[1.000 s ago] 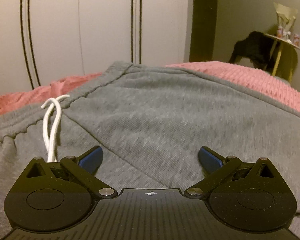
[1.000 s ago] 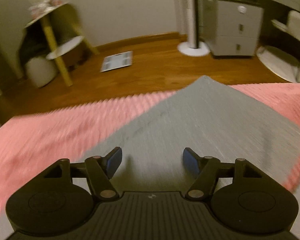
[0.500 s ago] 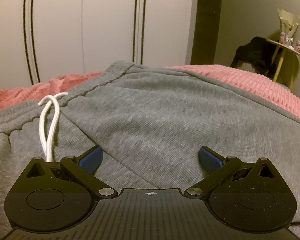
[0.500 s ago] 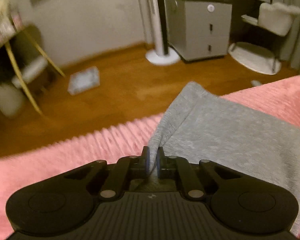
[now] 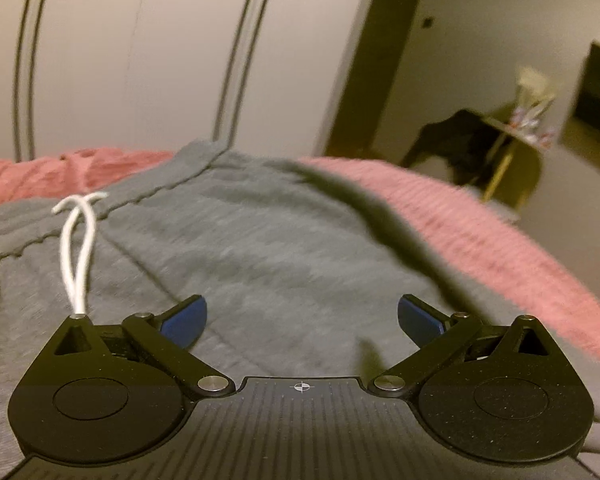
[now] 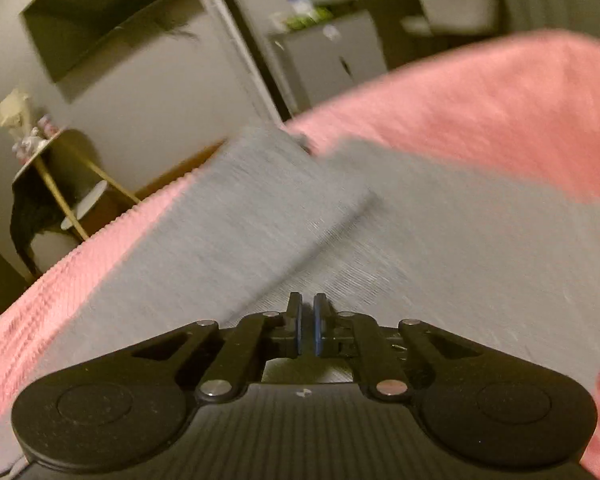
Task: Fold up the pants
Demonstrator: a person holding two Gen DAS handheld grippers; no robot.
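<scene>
Right gripper, jaws clenched on the pants leg since a second ago, has carried it over; left gripper released, fold underway.

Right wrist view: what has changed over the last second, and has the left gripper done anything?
The right gripper, open over the grey pants a second ago, closed on the leg hem and swung it across; a folded flap now lies over the leg. Its jaws have just eased slightly, and whether cloth is still pinched is unclear. The left gripper stays open over the waistband end beside the white drawstring, gripping nothing.
</scene>
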